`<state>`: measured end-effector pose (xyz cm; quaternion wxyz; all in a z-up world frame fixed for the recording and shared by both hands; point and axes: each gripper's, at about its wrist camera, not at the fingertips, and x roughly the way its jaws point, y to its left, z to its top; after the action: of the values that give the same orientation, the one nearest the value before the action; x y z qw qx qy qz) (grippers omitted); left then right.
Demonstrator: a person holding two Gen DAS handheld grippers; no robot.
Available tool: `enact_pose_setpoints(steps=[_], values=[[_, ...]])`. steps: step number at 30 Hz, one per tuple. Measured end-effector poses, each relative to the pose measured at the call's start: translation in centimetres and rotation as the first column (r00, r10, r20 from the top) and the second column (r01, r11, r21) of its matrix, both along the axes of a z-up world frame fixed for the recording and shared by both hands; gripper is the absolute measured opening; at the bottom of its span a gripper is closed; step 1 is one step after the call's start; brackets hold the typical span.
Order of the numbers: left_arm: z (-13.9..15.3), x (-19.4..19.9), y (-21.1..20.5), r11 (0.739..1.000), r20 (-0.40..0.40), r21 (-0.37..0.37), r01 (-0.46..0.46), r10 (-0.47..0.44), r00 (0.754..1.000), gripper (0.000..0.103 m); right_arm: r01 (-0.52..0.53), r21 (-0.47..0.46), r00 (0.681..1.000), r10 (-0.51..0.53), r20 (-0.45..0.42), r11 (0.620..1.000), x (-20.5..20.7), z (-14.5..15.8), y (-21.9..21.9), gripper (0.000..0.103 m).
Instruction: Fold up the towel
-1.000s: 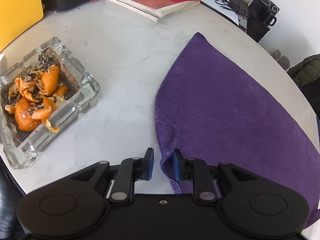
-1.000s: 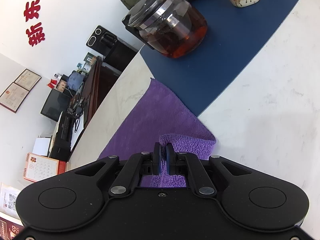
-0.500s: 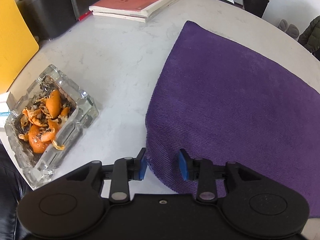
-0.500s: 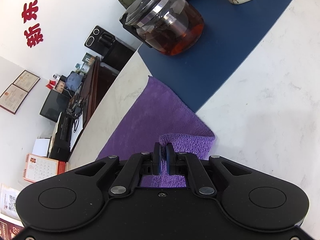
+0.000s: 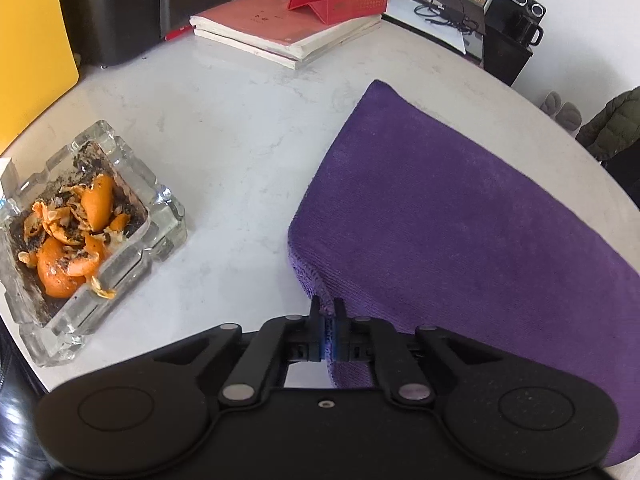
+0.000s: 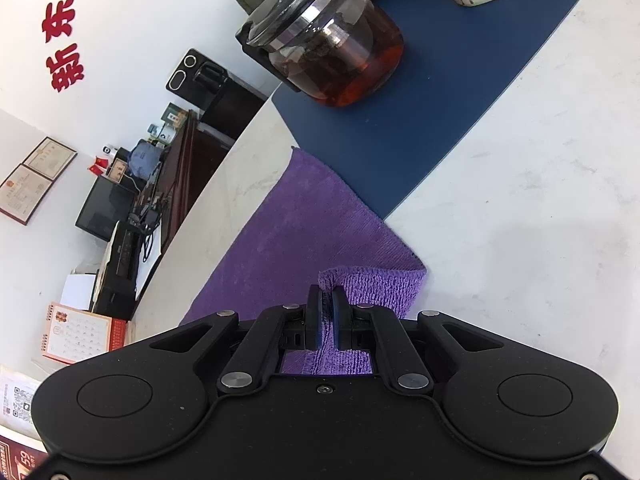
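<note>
Left gripper [image 5: 328,312] just clamped onto purple terry towel [image 5: 460,216] corner; right gripper [image 6: 327,300] pinching another corner.

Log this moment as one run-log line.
task: fold towel | left gripper: jaws just closed, shut on purple towel corner | right gripper: shut on the towel's other near corner | towel otherwise flat on table

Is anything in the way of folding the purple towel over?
Nothing visible blocks it. Both the left tool and right tool are shut on corners of the purple towel. The glass ashtray sits clear to one side, the teapot beyond it.
</note>
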<state>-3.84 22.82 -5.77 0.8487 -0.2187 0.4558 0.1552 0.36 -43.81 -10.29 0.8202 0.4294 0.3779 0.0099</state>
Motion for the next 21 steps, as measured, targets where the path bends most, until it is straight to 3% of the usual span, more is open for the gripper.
enact_pose_setpoints(steps=[7, 21], values=[[2.2, -0.2, 1.1, 0.993, 0.104, -0.117, -0.035, 0.047, 0.993, 0.003, 0.022, 0.02, 0.999, -0.022, 0.033, 1.0, -0.6, 0.7, -0.5, 0.004], [4.2, 0.8, 1.2, 0.985, 0.201, -0.17, -0.032, 0.066, 0.977, 0.002, 0.023, 0.066, 0.995, -0.03, 0.095, 0.998, 0.3, 2.0, -0.8, 0.003]])
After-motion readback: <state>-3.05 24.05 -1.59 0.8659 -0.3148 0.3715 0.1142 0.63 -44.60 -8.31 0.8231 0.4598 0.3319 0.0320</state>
